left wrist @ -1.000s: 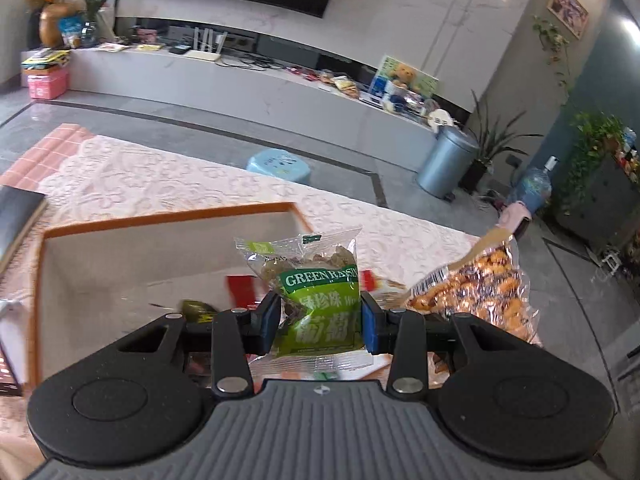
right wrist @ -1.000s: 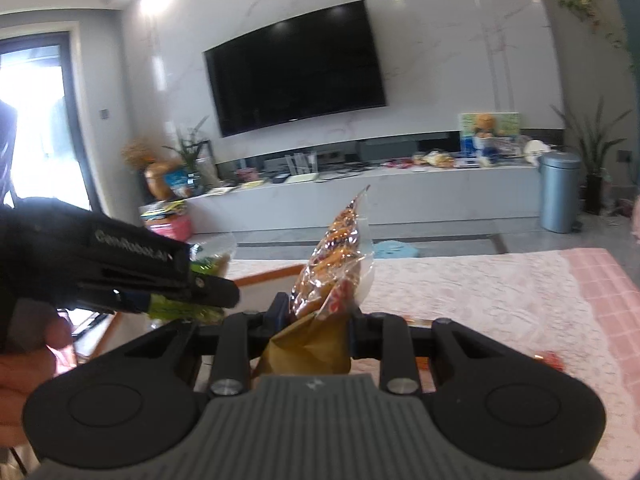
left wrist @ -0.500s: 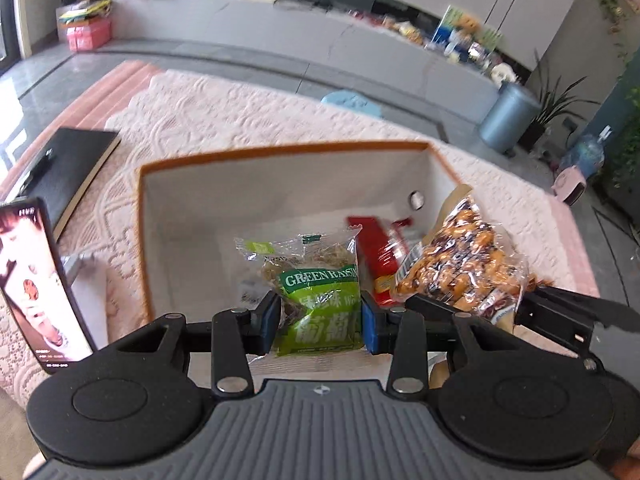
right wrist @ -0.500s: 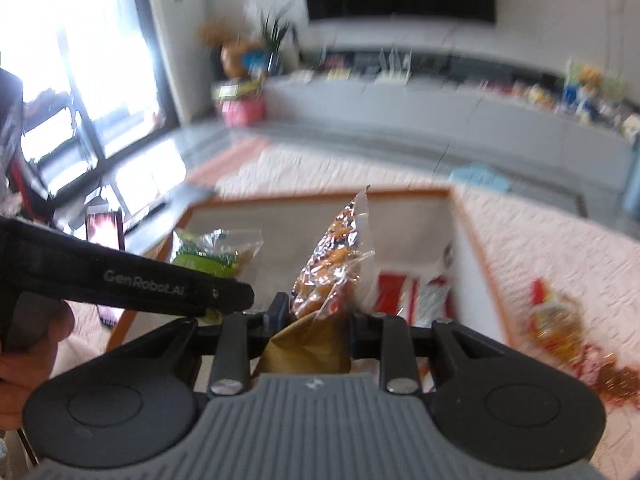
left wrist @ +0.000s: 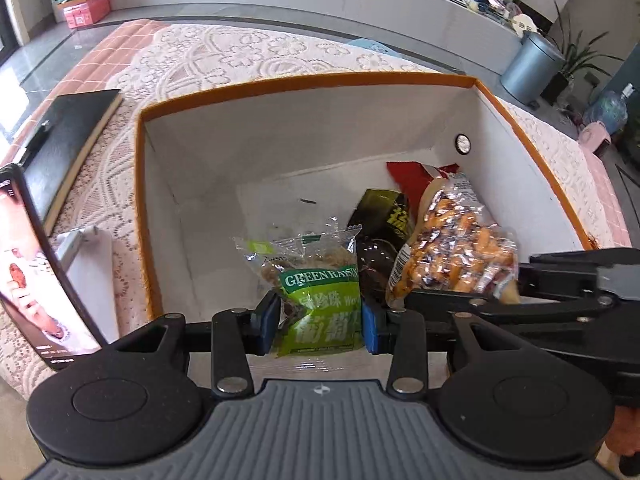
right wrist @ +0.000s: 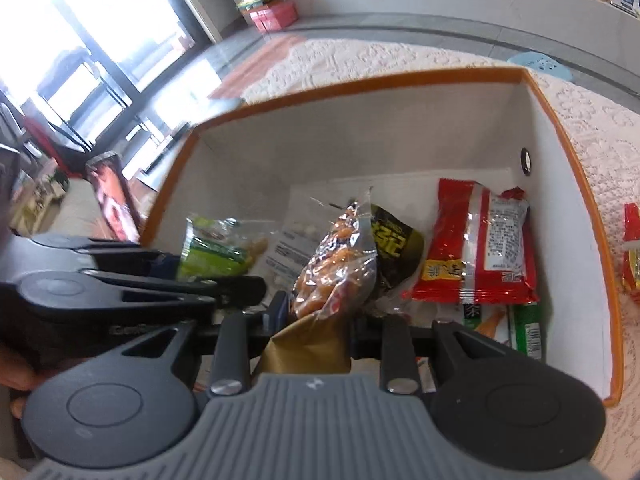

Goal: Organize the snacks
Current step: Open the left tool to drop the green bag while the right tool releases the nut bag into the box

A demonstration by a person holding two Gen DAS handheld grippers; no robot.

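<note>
Both grippers are poised over an open storage box (left wrist: 304, 80), white inside with an orange rim, standing on a lace tablecloth (left wrist: 248, 52). The left gripper (left wrist: 318, 322) has its blue-padded fingers closed on a green raisin packet (left wrist: 320, 300), a crinkled film pouch with a clear top that shows the dried fruit. The right gripper (right wrist: 316, 316) pinches the gold base of a clear bag of orange snacks (right wrist: 340, 264), whose glossy film bulges with small individually wrapped pieces. Both packets hang inside the mouth of the box, above its floor and not yet released. Already lying in the box are a red foil packet (right wrist: 480, 244), flat and rectangular with a printed white label, a dark green packet with yellow lettering (right wrist: 394, 242), and further packets near the front wall. At least one red packet (right wrist: 632, 252) remains on the cloth outside the right wall, so the task appears well advanced but unfinished. A black notebook (left wrist: 68, 140) and a lit phone (left wrist: 36, 272) flank the box.
</note>
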